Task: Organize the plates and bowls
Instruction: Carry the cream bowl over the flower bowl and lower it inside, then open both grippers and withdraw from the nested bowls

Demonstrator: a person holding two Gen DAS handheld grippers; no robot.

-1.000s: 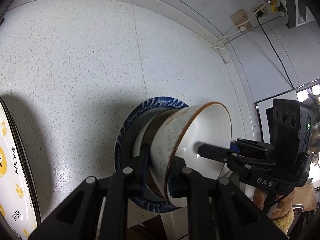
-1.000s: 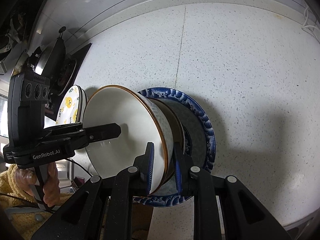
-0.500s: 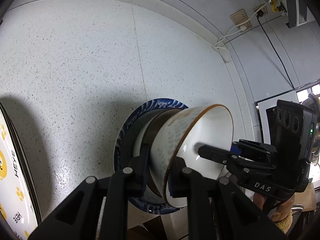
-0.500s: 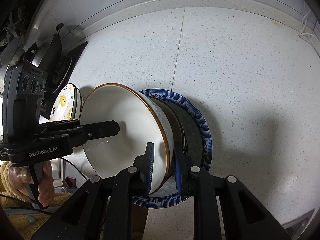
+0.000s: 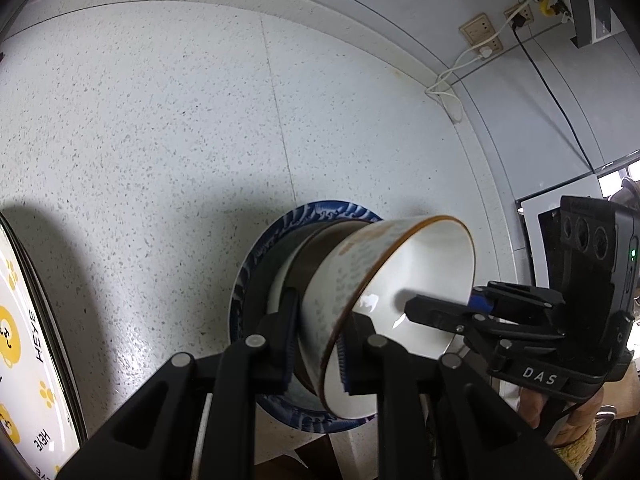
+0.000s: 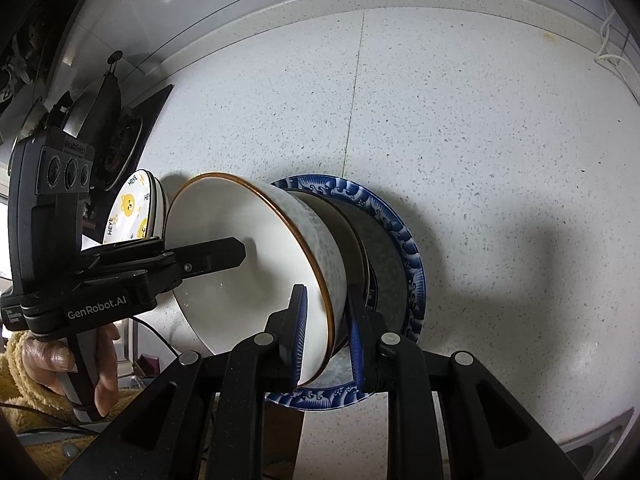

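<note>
The white bowl (image 6: 256, 264), nested in a brown bowl (image 6: 352, 240) on the blue plate (image 6: 404, 240), is clamped at opposite rims by left gripper (image 5: 316, 344) and right gripper (image 6: 326, 328). Both grips should be kept level while moved.

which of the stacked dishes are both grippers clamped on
The top white bowl with the thin brown rim: the left gripper and right gripper each pinch its wall. The brown bowl and blue-patterned plate beneath are ungripped.

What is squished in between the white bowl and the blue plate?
A brown-rimmed bowl nests under the white bowl, stacked on the blue wave-pattern plate. The right wrist view shows it best.
</note>
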